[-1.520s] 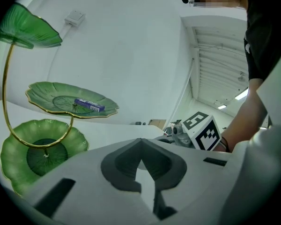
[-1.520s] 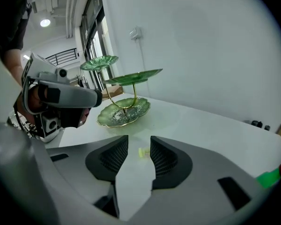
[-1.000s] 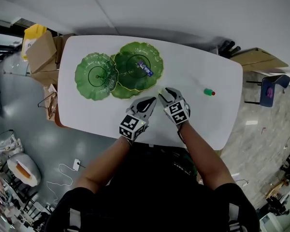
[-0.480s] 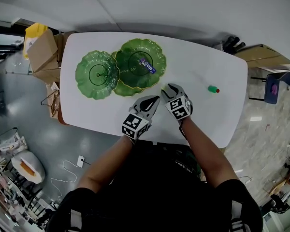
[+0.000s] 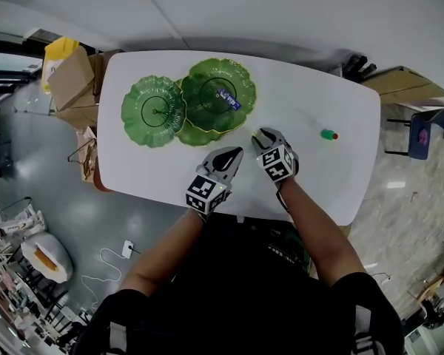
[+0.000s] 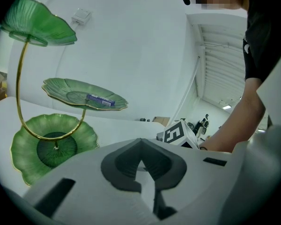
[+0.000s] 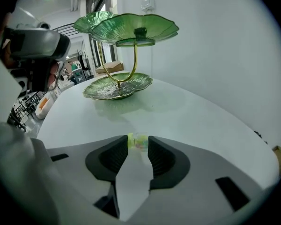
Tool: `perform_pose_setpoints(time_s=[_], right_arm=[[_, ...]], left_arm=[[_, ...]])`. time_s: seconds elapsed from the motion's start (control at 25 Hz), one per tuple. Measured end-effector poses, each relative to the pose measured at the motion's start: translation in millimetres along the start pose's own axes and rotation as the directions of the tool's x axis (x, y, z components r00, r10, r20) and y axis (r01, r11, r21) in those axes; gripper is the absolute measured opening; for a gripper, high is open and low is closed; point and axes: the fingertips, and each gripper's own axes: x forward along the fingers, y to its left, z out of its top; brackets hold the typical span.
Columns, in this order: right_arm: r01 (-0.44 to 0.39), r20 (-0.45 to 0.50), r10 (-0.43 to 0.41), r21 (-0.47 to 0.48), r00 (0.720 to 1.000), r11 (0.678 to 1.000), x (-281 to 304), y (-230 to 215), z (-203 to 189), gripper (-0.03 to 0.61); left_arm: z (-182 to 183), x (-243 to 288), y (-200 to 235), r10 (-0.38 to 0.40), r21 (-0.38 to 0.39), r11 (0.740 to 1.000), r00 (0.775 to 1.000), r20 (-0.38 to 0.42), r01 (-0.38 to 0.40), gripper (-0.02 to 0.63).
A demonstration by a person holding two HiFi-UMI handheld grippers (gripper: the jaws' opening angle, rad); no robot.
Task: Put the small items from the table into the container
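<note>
A small clear jar with a yellow-green cap lies on the white table. It sits between the tips of my right gripper, whose jaws are closing and touch it on both sides. In the head view the right gripper hides the jar. My left gripper hovers beside it, shut and empty. The green three-tier leaf stand stands at the table's far left, with a blue packet on its middle tier. A green bottle with a red cap lies to the right.
Cardboard boxes stand off the table's left end and a chair off the right end. The stand's gold stem rises close to the left gripper's left. In the right gripper view the stand is well ahead of the jaws.
The right gripper has tilted slightly over the small jar, which showed at its tip a second ago and is now covered. The left gripper has held still.
</note>
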Motion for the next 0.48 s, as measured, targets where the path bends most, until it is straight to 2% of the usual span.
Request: perform_pose_setpoints(time_s=[0.48], right_arm=[[0.072,0.16,-0.087,0.097,0.983,0.993,-70.7,17.3,44.1,0.138]], left_arm=[[27.8,-35.9,-21.2,-0.02,0.077,0.997,0.998,0.064,0.015,0.008]])
